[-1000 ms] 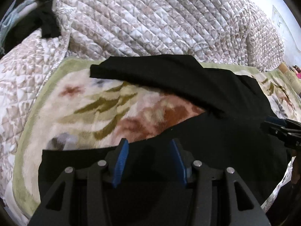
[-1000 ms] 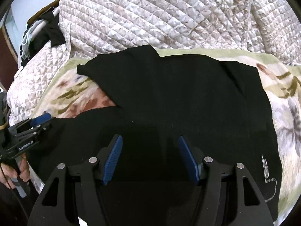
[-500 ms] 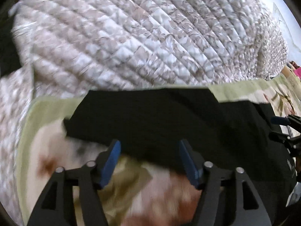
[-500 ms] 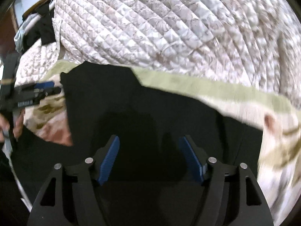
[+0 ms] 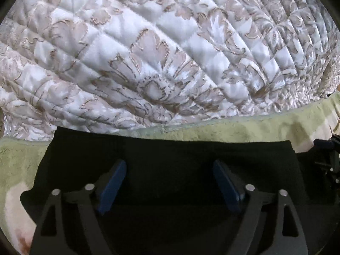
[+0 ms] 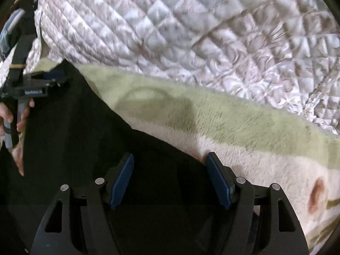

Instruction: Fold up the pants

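Blanket [image 6: 244, 127] bears pants [image 5: 170, 159]; grippers [image 5: 167, 182] agape.

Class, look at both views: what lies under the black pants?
The pants lie on a green-edged fleece blanket, which shows past their far edge, with a quilt behind. What is directly beneath the black cloth is covered and cannot be seen.

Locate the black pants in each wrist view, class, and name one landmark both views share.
Left wrist: black pants fill the lower centre, under the open left gripper.
Right wrist: lower left, beneath the open right gripper.
Shared landmark: green blanket border below the quilt.
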Demonstrator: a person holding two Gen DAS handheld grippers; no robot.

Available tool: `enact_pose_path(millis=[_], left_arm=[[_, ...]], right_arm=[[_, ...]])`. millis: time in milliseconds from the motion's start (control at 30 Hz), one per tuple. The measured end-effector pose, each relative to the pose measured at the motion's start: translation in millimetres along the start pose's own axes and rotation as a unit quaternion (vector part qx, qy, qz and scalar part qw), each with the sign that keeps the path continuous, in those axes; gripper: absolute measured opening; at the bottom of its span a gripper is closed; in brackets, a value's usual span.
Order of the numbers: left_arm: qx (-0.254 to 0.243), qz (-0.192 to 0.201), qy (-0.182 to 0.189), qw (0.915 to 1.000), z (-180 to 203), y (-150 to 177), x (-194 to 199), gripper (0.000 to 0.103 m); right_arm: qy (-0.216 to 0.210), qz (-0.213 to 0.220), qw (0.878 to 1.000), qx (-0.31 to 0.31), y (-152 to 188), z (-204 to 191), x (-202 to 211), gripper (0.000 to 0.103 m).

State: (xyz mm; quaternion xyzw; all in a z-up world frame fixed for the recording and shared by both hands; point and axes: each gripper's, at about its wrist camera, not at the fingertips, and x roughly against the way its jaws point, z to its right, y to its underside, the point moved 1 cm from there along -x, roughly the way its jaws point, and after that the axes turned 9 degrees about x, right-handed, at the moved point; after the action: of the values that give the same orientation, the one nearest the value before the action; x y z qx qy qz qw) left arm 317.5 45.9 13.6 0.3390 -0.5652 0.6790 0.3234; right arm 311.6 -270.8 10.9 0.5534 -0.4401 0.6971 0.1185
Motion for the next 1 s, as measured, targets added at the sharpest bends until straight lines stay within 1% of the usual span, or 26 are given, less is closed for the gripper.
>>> enact_pose_path(millis=[33,67,100,133,167,200,267,333,400,467,500,533,567,633,700,733,767,800,867,933,967,1000], left_arm=[[-0.003,0.000,0.001,1.0000,0.7,1.6,-0.9,0.081],[-0.006,0.001,0.004,1.0000,2.2,3.3,-0.5,0.074],[-0.011,0.001,0.014,0.9998,4.8,5.6,-0.2,0.053],[-0.017,0.002,0.019,0.9997,9.5,8.3,1.2,0.024],[-0.027,0.004,0.013,0.9995,16.0,11.1,2.7,0.005],[-0.040,0.006,-0.008,0.9991,23.1,13.4,2.2,0.004],[-0.056,0.019,-0.028,0.9979,30.5,17.5,6.0,0.003],[-0.041,0.037,-0.024,0.9982,27.5,18.5,22.9,0.003],[-0.026,0.063,-0.021,0.9974,21.5,18.8,49.9,0.003],[-0.014,0.091,-0.008,0.9958,14.2,24.2,84.0,0.003],[-0.004,0.101,-0.002,0.9948,8.5,29.0,101.7,0.003],[0.006,0.112,0.012,0.9936,2.1,36.2,121.3,0.003],[0.014,0.122,0.020,0.9922,-3.5,44.7,138.7,0.003],[0.035,0.138,0.042,0.9889,-17.3,69.3,176.2,0.003],[0.047,0.148,0.052,0.9864,-28.5,101.7,210.3,0.003],[0.056,0.148,0.063,0.9854,-34.3,123.3,224.5,0.003],[0.065,0.146,0.068,0.9848,-38.8,141.6,231.8,0.003],[0.075,0.137,0.071,0.9853,-43.1,164.7,239.0,0.003],[0.090,0.117,0.079,0.9859,-50.9,200.3,239.7,0.003],[0.100,0.073,0.080,0.9891,-55.9,235.1,231.3,0.004],[0.107,0.060,0.075,0.9896,-59.8,249.2,228.7,0.004],[0.106,0.042,0.071,0.9909,-62.5,260.9,225.0,0.004]], right_arm=[[0.004,0.002,1.000,0.008,0.1,-2.4,0.0,0.068],[0.009,0.003,1.000,0.015,0.5,-5.3,0.3,0.061],[0.016,0.003,1.000,0.021,0.6,-8.4,1.5,0.039],[0.018,0.005,0.999,0.026,0.0,-11.0,3.3,0.013],[0.019,0.004,0.999,0.030,-0.6,-14.9,7.2,0.008],[0.023,0.003,0.999,0.037,-0.4,-19.2,8.9,0.008],[0.047,0.003,0.997,0.055,-0.3,-31.8,16.6,0.007],[0.055,0.015,0.997,0.057,-2.9,-37.4,26.5,0.007],[0.055,0.041,0.996,0.053,-0.1,-46.4,53.3,0.007],[0.060,0.068,0.995,0.052,6.4,-58.6,80.7,0.007],[0.055,0.083,0.994,0.050,12.0,-66.1,95.9,0.007],[0.052,0.094,0.993,0.046,16.7,-73.4,110.1,0.007],[0.047,0.107,0.992,0.042,27.2,-85.7,129.7,0.007],[0.040,0.127,0.990,0.033,42.2,-103.9,154.9,0.007],[0.039,0.132,0.990,0.022,70.8,-131.7,177.8,0.007],[0.035,0.133,0.990,0.014,84.5,-142.8,184.7,0.007],[0.021,0.126,0.992,-0.003,105.7,-158.1,189.7,0.007],[0.015,0.117,0.993,-0.014,118.7,-168.6,187.8,0.007],[0.004,0.088,0.995,-0.052,151.6,-186.5,178.3,0.007],[-0.018,0.056,0.992,-0.109,186.0,-195.5,160.9,0.009],[-0.025,0.042,0.990,-0.134,197.5,-197.3,153.7,0.011],[-0.036,0.030,0.987,-0.157,210.2,-199.4,145.9,0.017]])
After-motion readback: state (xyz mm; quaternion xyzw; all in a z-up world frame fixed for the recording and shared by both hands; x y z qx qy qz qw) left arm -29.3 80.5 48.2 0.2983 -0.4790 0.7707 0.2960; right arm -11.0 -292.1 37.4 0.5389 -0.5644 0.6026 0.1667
